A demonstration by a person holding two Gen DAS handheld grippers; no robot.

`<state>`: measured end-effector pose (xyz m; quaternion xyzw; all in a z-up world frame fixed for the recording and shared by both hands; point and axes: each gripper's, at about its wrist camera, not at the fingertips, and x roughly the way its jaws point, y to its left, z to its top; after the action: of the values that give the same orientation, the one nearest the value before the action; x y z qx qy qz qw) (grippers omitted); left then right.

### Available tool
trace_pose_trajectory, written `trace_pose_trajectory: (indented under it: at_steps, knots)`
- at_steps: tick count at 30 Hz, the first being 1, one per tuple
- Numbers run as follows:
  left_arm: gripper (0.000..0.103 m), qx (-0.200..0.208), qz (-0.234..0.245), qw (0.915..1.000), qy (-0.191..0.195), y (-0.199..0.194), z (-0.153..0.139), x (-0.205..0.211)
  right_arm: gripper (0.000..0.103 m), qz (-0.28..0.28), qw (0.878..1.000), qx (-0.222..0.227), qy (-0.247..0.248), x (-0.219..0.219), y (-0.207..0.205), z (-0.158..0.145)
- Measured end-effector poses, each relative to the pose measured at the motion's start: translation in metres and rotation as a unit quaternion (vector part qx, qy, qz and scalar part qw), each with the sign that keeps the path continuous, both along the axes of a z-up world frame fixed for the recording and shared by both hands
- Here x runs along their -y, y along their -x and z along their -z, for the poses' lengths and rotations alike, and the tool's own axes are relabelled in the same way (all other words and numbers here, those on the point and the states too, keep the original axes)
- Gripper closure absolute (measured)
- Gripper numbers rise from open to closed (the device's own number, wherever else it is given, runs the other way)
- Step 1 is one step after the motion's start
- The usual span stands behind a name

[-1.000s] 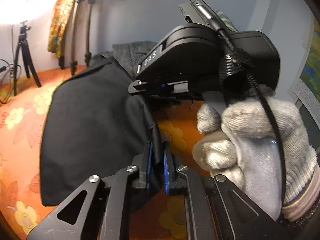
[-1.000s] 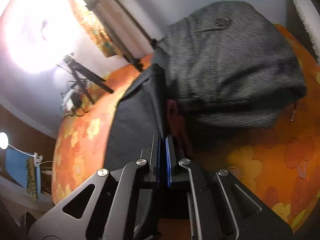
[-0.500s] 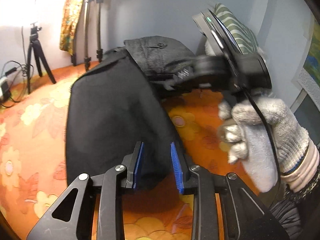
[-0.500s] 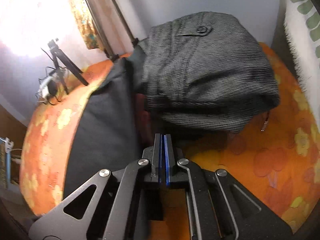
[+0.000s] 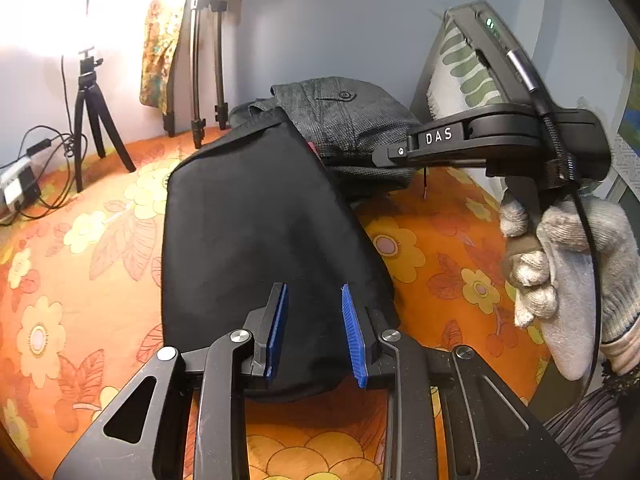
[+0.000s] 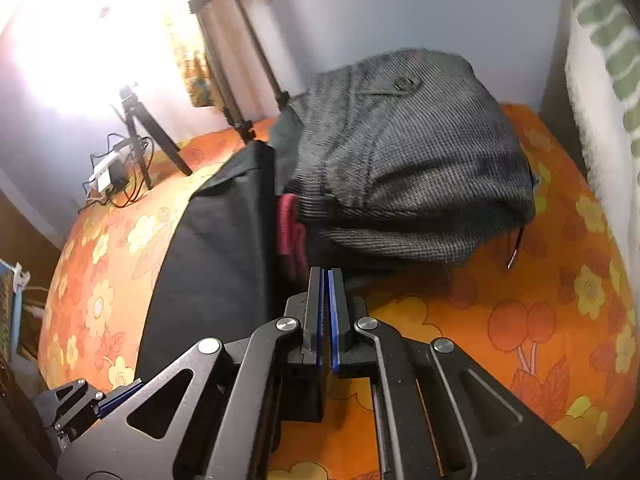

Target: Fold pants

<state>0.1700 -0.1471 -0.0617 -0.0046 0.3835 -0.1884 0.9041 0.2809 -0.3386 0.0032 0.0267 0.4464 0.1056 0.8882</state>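
Observation:
The black pants [image 5: 256,224] lie folded flat on the orange flowered bedspread [image 5: 80,264], and show in the right wrist view [image 6: 216,256] too. My left gripper [image 5: 314,328] is open and empty, its blue pads just above the pants' near edge. My right gripper [image 6: 326,316] is shut with nothing between the pads, over the bedspread beside the pants' right edge. In the left wrist view it is held in a gloved hand [image 5: 568,264] at the right.
A pile of folded grey pants [image 6: 404,160] sits behind the black pants, with something pink [image 6: 290,228] under its left side. Tripods [image 5: 92,120] and cables stand at the back left. A green-striped cushion [image 5: 460,64] leans at the right wall.
My left gripper let go of the black pants' edge and opened. The pants dropped flat. My right gripper let go of the cloth and pulled back to the right, shut.

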Motion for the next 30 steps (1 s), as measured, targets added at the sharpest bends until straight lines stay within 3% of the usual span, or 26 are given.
trace_pose_trajectory:
  at_steps: [4,5,6,8,13,20,23,26,30]
  knots:
    - [0.077,0.003,-0.009,0.9999,-0.005,0.002,-0.003,-0.005,0.097,-0.027,0.999,0.024,0.007,-0.018,0.014,-0.01]
    - [0.077,0.004,-0.012,0.9999,-0.007,0.002,-0.003,-0.007,0.087,-0.031,0.999,0.027,0.006,-0.02,0.018,-0.01]
    - [0.076,0.006,-0.017,0.9998,-0.013,0.002,-0.004,-0.011,0.071,-0.033,0.999,0.031,0.006,-0.022,0.02,-0.011]
    - [0.071,-0.002,-0.026,0.9994,-0.024,0.001,-0.003,-0.021,0.055,-0.039,0.998,0.046,0.008,-0.028,0.026,-0.01]
    - [0.07,-0.004,-0.057,0.9975,-0.041,-0.004,0.0,-0.056,0.055,-0.04,0.997,0.062,0.026,-0.03,0.029,-0.006]
    - [0.07,-0.028,-0.091,0.9951,-0.027,-0.026,0.015,-0.082,0.055,-0.045,0.998,0.019,0.033,-0.033,0.024,0.016]
    - [0.07,-0.035,-0.081,0.996,-0.013,-0.034,0.02,-0.084,0.055,-0.053,0.998,0.009,0.046,-0.039,0.024,0.027]
    - [0.07,-0.034,-0.062,0.997,-0.032,-0.037,0.025,-0.075,0.056,-0.057,0.996,-0.012,0.073,-0.046,0.022,0.043]
    - [0.07,-0.039,-0.035,0.9972,-0.053,-0.037,0.035,-0.062,0.071,-0.059,0.994,-0.033,0.084,-0.051,0.022,0.057]
